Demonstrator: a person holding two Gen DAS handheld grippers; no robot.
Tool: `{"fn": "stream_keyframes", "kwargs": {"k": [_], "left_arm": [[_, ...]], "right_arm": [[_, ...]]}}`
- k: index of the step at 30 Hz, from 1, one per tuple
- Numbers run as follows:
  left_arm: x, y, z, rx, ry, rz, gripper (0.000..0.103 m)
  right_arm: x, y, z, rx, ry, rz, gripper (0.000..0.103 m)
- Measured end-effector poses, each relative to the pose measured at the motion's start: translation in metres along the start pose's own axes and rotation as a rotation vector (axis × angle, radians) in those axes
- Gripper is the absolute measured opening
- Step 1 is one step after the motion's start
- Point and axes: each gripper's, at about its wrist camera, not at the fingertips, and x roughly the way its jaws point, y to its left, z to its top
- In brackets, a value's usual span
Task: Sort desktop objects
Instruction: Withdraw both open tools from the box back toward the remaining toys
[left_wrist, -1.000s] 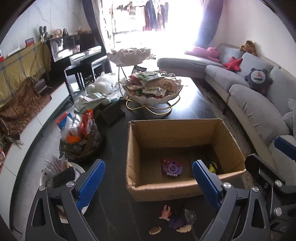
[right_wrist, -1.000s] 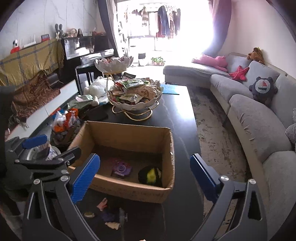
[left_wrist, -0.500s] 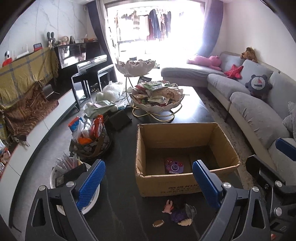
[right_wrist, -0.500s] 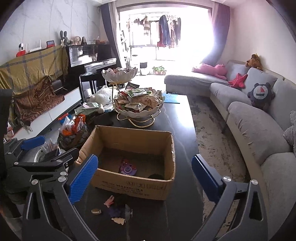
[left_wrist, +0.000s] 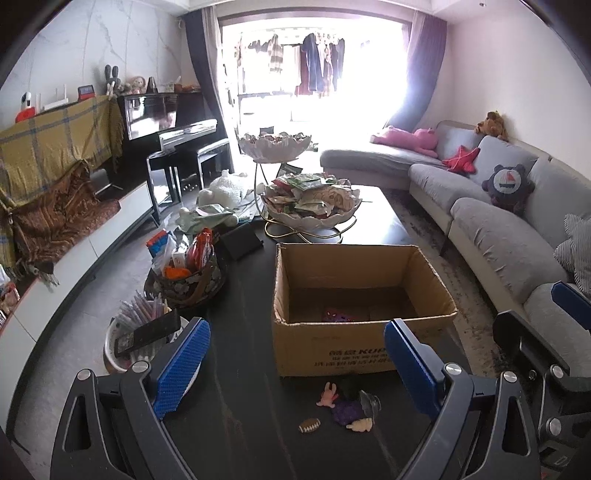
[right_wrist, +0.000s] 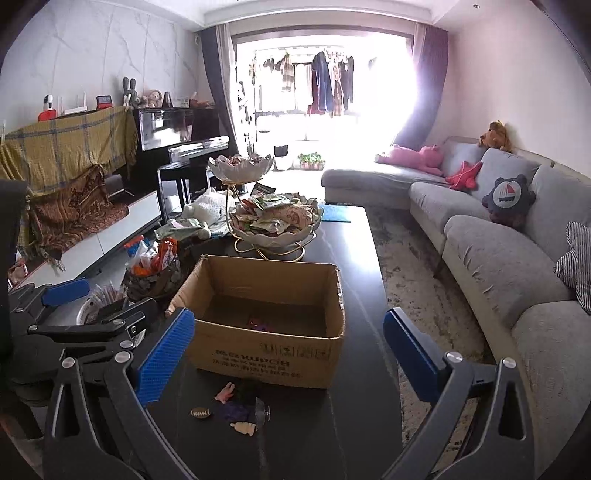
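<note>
On the cardboard box (right_wrist: 266, 356): "KUPCH"-like print.

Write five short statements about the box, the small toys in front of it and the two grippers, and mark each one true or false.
1. The cardboard box stands open on the dark table. True.
2. The toy football lies inside the box. False: it lies on the table in front of the box.
3. The left gripper is shut on a toy. False: it is open and holds nothing.
4. The right gripper is open. True.
5. The box is full to its rim. False: only a purple toy shows on its floor.
</note>
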Motion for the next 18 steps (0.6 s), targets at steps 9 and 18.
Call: {"fn": "stream_keyframes", "kwargs": {"k": [9,18], "left_arm": [[-0.038,0.003,-0.018,0.007,-0.069,0.047,0.094],[-0.039,0.010,-0.044,-0.010,-0.041,0.060,0.094]], "right_arm": [[-0.033,0.007,-0.011,-0.002,-0.038,0.021,0.101],[-0.041,0.014,-0.033,0.001,-0.009,0.058,0.101]]}}
